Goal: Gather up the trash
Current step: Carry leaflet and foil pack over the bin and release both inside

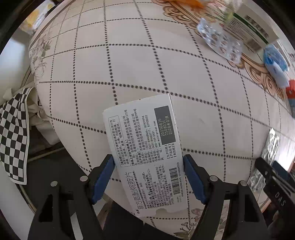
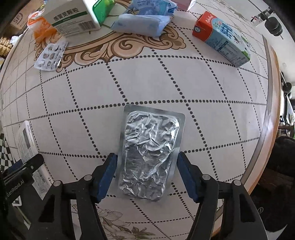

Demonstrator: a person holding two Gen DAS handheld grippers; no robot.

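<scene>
In the left wrist view a white medicine box [image 1: 147,153] with black Chinese print sits between the blue pads of my left gripper [image 1: 148,177]; the pads touch both its sides. In the right wrist view a crumpled silver foil blister pack [image 2: 150,153] lies on the patterned tabletop [image 2: 166,83] between the pads of my right gripper [image 2: 146,177]; the pads press its edges. The medicine box [image 2: 27,145] and left gripper show at that view's left edge. The foil pack [image 1: 269,149] shows at the right of the left wrist view.
At the far side lie an empty clear blister sheet [image 2: 50,55], a green-striped white box [image 2: 71,16], a blue packet [image 2: 145,18], an orange wrapper [image 2: 41,27] and a red-and-blue milk carton [image 2: 221,38]. The table edge [image 2: 271,110] curves along the right. A checkered cloth [image 1: 14,136] hangs at left.
</scene>
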